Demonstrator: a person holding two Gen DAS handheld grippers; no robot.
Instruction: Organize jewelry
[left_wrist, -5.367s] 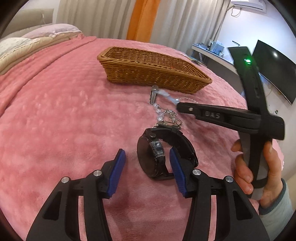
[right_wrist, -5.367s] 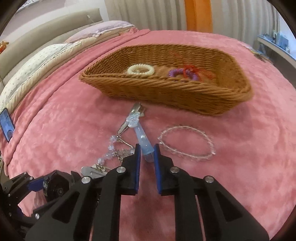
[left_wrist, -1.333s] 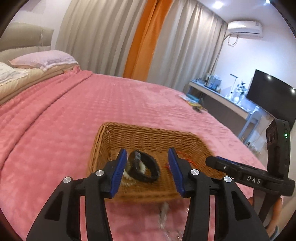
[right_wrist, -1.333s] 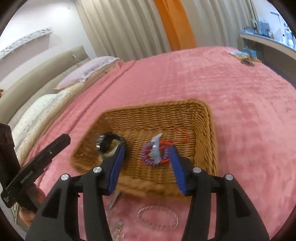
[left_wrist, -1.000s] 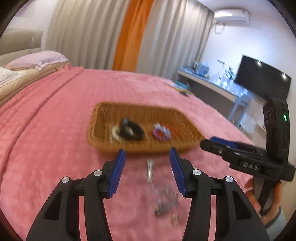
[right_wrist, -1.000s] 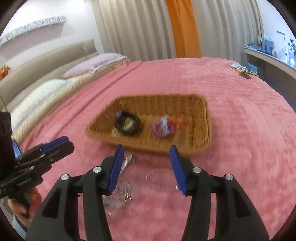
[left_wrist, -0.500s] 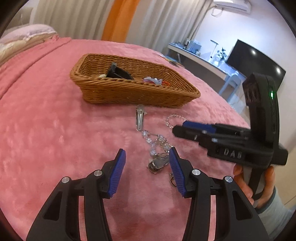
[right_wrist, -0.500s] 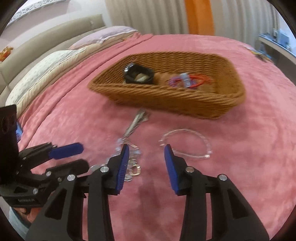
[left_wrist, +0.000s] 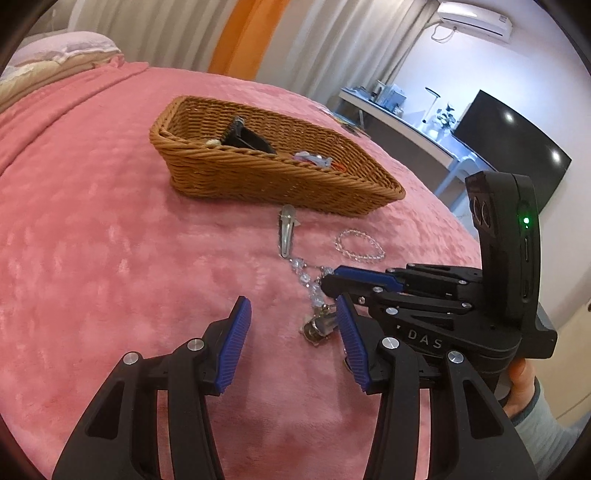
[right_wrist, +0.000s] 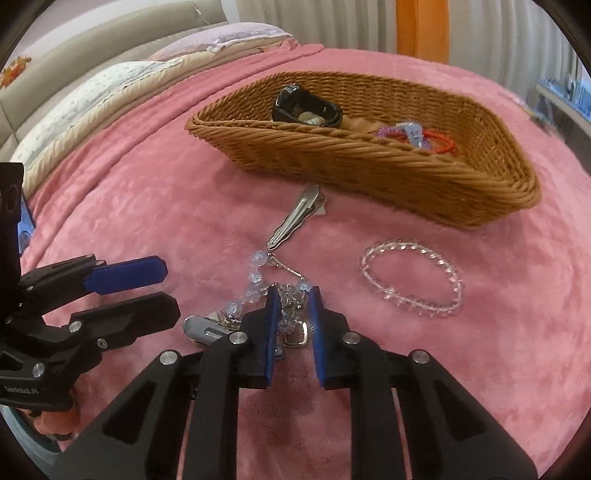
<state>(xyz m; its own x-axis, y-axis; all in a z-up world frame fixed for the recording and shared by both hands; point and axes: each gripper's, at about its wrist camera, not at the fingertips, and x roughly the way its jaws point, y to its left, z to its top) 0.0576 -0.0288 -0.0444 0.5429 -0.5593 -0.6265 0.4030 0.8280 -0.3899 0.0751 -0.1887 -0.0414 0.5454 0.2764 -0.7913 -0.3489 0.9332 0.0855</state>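
A chain of clear beads (right_wrist: 255, 280) with silver links lies on the pink bedspread, and its bunched end sits between the pads of my right gripper (right_wrist: 293, 295). The jaws are closing and the pads touch the chain on both sides. Seen from the left wrist, the right gripper (left_wrist: 327, 280) reaches in from the right onto the bead chain (left_wrist: 308, 280). My left gripper (left_wrist: 291, 306) hangs open just above the bed, with a silver clasp (left_wrist: 317, 326) by its right finger. A silver hair clip (right_wrist: 295, 218) and a clear bead bracelet (right_wrist: 412, 277) lie nearby.
Behind the loose pieces stands a wicker basket (right_wrist: 369, 147) holding a black watch (right_wrist: 306, 105) and purple and red hair ties (right_wrist: 417, 138). Pillows lie at the far left. A desk and a dark screen (left_wrist: 513, 147) stand beyond the bed's right edge.
Both grippers have dropped from over the basket to the loose pieces on the bedspread. The right jaws have narrowed from wide open onto the bead chain. The left jaws stay apart.
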